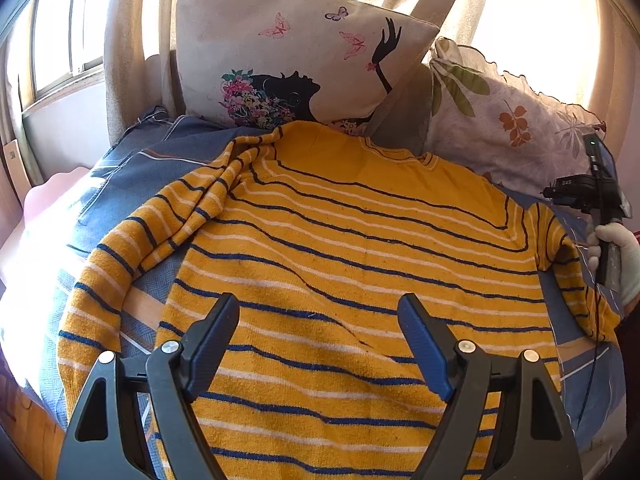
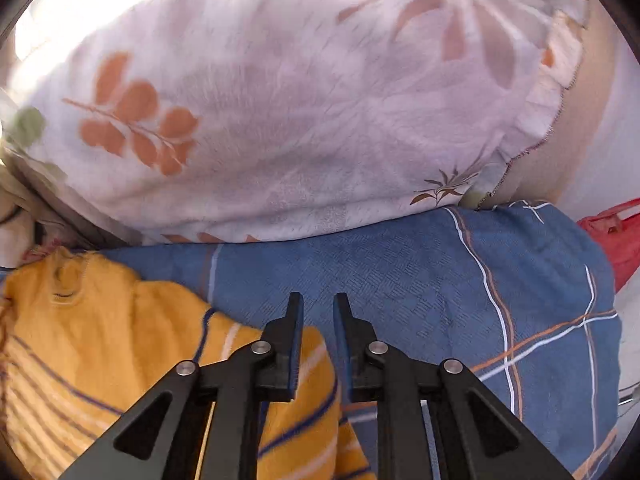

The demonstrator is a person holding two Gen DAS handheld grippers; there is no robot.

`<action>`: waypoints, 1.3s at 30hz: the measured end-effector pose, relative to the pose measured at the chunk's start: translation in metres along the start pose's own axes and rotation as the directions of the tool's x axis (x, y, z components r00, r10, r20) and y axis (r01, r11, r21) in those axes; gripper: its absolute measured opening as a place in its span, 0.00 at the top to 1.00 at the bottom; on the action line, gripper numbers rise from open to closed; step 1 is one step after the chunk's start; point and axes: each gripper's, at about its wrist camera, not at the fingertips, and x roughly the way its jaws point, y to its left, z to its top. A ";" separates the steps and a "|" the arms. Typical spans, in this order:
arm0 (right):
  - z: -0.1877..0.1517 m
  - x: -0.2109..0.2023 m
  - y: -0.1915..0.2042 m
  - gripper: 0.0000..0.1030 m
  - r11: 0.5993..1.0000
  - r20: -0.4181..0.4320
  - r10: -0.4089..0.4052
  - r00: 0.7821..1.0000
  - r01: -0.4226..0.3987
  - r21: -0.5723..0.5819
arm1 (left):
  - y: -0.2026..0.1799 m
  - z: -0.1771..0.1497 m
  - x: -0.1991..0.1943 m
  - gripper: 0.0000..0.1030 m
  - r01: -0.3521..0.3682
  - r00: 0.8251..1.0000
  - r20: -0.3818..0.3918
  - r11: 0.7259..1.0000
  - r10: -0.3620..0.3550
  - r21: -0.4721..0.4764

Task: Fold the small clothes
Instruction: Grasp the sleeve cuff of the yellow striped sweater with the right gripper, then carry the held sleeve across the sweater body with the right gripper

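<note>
A yellow sweater [image 1: 360,248] with dark blue and white stripes is spread flat on a bed covered by a blue checked bedspread [image 2: 400,272]. Its neckline is turned toward two pillows: a beige pillow [image 1: 280,48] printed with a woman's silhouette and butterflies, and a white pillow [image 1: 508,120] with orange leaves. One sleeve is folded in over the shoulder on the left of the left wrist view; the other lies along the sweater's right edge.

The left gripper [image 1: 320,344] is held above the lower part of the sweater, its jaws spread wide and empty. The right gripper [image 2: 318,344] is seen over the sleeve edge and bedspread, its jaws narrowed to a small gap with nothing between them. A red object [image 2: 616,236] is seen at the bed's far edge.
</note>
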 end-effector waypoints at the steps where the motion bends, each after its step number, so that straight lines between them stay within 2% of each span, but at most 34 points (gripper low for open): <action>1: -0.004 -0.016 -0.013 0.54 0.998 0.011 0.058 0.998 -0.059 0.035 | 0.002 0.000 -0.001 0.22 0.000 1.000 0.007 1.000 0.000 -0.004; 2: -0.014 -0.032 -0.023 0.47 0.989 0.024 0.125 0.992 -0.126 0.073 | 0.004 0.001 -0.002 0.22 0.001 1.000 0.010 1.000 -0.001 -0.010; 4: -0.035 -0.061 -0.048 0.46 0.964 0.026 0.224 0.974 -0.226 0.139 | 0.007 0.001 0.000 0.22 0.011 1.000 0.004 1.000 -0.011 -0.022; 6: -0.066 -0.088 -0.071 0.45 0.948 0.020 0.251 0.968 -0.250 0.195 | 0.007 0.000 0.004 0.22 0.030 1.000 -0.008 0.999 -0.030 -0.030; 8: -0.101 -0.114 -0.084 0.45 0.957 0.015 0.196 0.980 -0.195 0.216 | 0.004 -0.002 0.006 0.22 0.051 0.998 -0.020 0.998 -0.052 -0.030; 11: -0.135 -0.141 -0.108 0.44 0.972 0.029 0.028 0.999 -0.034 0.234 | -0.006 -0.006 0.004 0.22 0.077 0.997 -0.025 0.997 -0.077 -0.007; 13: -0.151 -0.149 -0.126 0.37 0.964 0.035 -0.088 0.996 0.076 0.256 | -0.011 -0.009 0.001 0.21 0.089 0.996 -0.026 0.996 -0.089 0.007; 15: -0.163 -0.145 -0.143 0.31 0.943 0.008 -0.162 0.987 0.153 0.296 | -0.015 -0.010 -0.001 0.22 0.098 0.995 -0.028 0.995 -0.098 0.010; 16: -0.169 -0.141 -0.153 0.31 0.935 -0.009 -0.169 0.986 0.163 0.315 | -0.016 -0.011 -0.003 0.21 0.099 0.995 -0.027 0.995 -0.099 0.010; 19: -0.178 -0.125 -0.163 0.31 0.928 -0.032 -0.110 0.993 0.114 0.355 | -0.016 -0.012 -0.011 0.21 0.090 0.996 -0.012 0.996 -0.090 0.012; 22: -0.180 -0.108 -0.159 0.32 0.946 -0.024 -0.045 0.999 0.050 0.322 | -0.014 -0.011 -0.016 0.21 0.080 0.997 0.000 0.997 -0.080 0.002; 23: -0.178 -0.102 -0.155 0.48 0.950 -0.025 -0.020 0.999 0.027 0.312 | -0.012 -0.010 -0.017 0.21 0.075 0.997 0.002 0.997 -0.075 0.000; 24: -0.176 -0.100 -0.152 0.79 0.950 -0.036 0.012 0.999 0.000 0.312 | -0.011 -0.010 -0.018 0.21 0.070 0.998 0.005 0.998 -0.070 -0.003; 26: -0.176 -0.107 -0.163 0.82 0.939 -0.013 0.072 0.997 -0.063 0.337 | -0.006 -0.007 -0.020 0.21 0.055 0.998 0.014 0.998 -0.055 -0.011; 27: -0.169 -0.116 -0.166 0.84 0.940 0.009 0.061 0.998 -0.060 0.335 | -0.003 -0.005 -0.021 0.22 0.046 0.999 0.020 0.999 -0.046 -0.018; 29: -0.157 -0.133 -0.180 0.85 0.944 0.060 -0.018 0.998 -0.003 0.330 | 0.007 -0.001 -0.022 0.21 0.028 0.999 0.032 0.999 -0.027 -0.039; 31: -0.134 -0.155 -0.198 0.86 0.931 0.110 -0.124 0.986 0.077 0.357 | 0.018 0.003 -0.024 0.21 0.012 0.999 0.044 0.998 -0.009 -0.067; 32: -0.121 -0.166 -0.207 0.86 0.920 0.128 -0.180 0.975 0.122 0.371 | 0.024 0.005 -0.025 0.21 0.005 0.999 0.051 0.997 0.000 -0.082; 34: -0.092 -0.181 -0.220 0.86 0.897 0.151 -0.308 0.939 0.234 0.376 | 0.035 0.008 -0.026 0.21 -0.007 0.998 0.061 0.994 0.014 -0.106; 37: -0.055 -0.188 -0.221 0.86 0.873 0.151 -0.403 0.903 0.329 0.360 | 0.049 0.009 -0.027 0.21 -0.026 0.997 0.071 0.990 0.036 -0.136; 39: -0.036 -0.186 -0.201 0.86 0.881 0.165 -0.411 0.897 0.343 0.326 | 0.060 0.010 -0.027 0.21 -0.040 0.996 0.073 0.987 0.051 -0.154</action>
